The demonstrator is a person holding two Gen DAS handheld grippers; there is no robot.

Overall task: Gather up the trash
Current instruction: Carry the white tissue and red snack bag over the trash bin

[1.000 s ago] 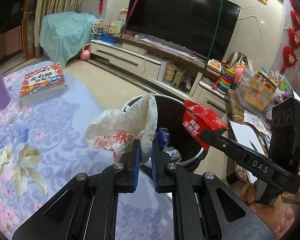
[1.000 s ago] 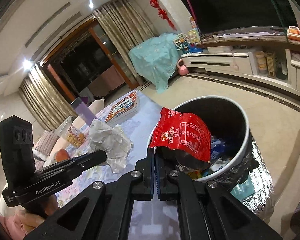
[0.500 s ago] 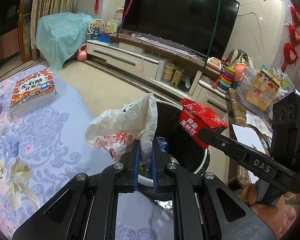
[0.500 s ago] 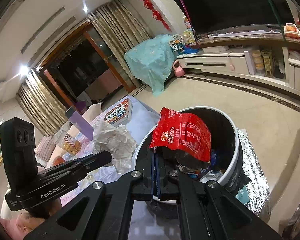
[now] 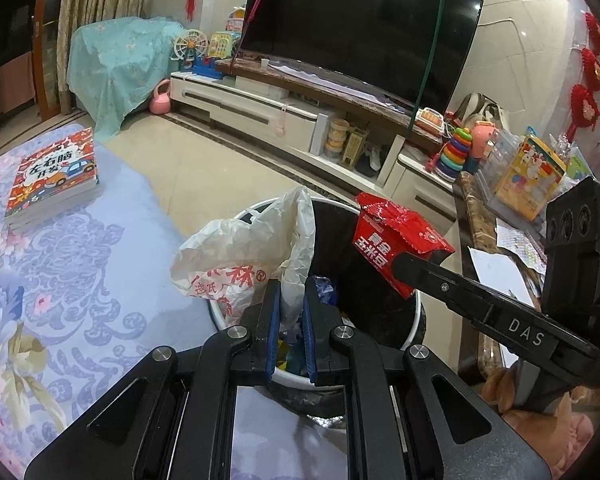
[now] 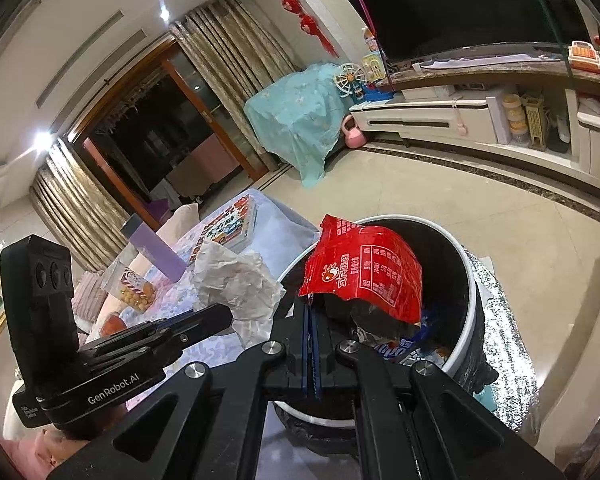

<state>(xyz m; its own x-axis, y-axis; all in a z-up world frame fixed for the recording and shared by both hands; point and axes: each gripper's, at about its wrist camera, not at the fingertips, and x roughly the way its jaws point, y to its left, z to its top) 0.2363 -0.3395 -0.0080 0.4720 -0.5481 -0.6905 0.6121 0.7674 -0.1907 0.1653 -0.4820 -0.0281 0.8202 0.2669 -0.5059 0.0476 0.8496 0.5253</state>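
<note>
We hold both pieces at the bin (image 5: 414, 320): the right gripper (image 6: 310, 312), pinched tight on the red wrapper (image 6: 364, 276), hangs it over the open mouth, while the left gripper (image 5: 288, 300), clamping the white bag (image 5: 244, 256), sits at the near rim.

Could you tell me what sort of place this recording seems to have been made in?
Most likely a family living room: a large television on a low TV cabinet, children's toys such as a stacking-ring toy, and curtains by a glass door.

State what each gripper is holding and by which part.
The left gripper pinches the white plastic bag by a gathered edge. The right gripper clamps the red snack wrapper at its lower corner.
</note>
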